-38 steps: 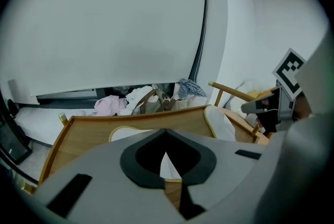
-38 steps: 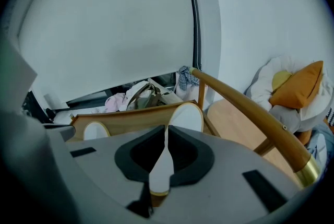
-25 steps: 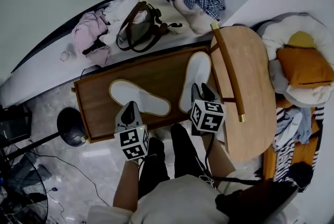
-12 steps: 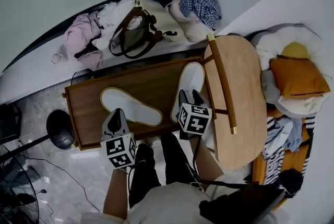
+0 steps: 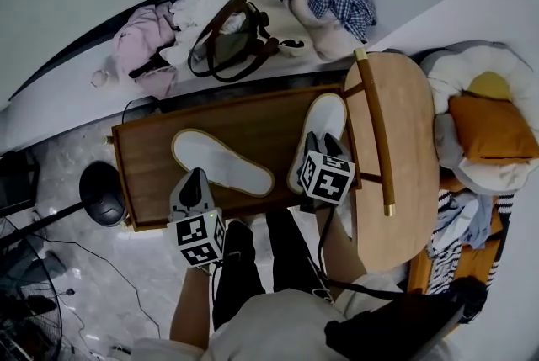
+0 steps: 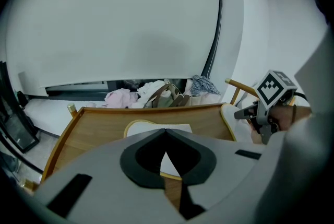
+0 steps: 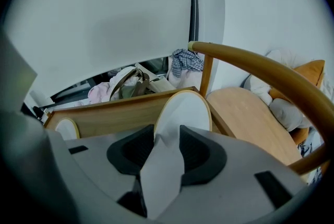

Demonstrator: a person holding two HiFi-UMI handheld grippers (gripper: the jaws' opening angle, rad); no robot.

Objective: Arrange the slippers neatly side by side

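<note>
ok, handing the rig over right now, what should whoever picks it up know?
Left gripper: shut, empty, over the near edge of the wooden tray, by the left slipper.
Right gripper: jaws apart and just been closing, with the near end of the right slipper between them; firm grip not confirmed.
Slippers: both on the tray, apart and at different angles. One lies diagonally mid-tray, the other at the right end.
Done: nothing paired yet.
To do: finish the grasp, bring the right slipper beside the left, set them parallel.
</note>
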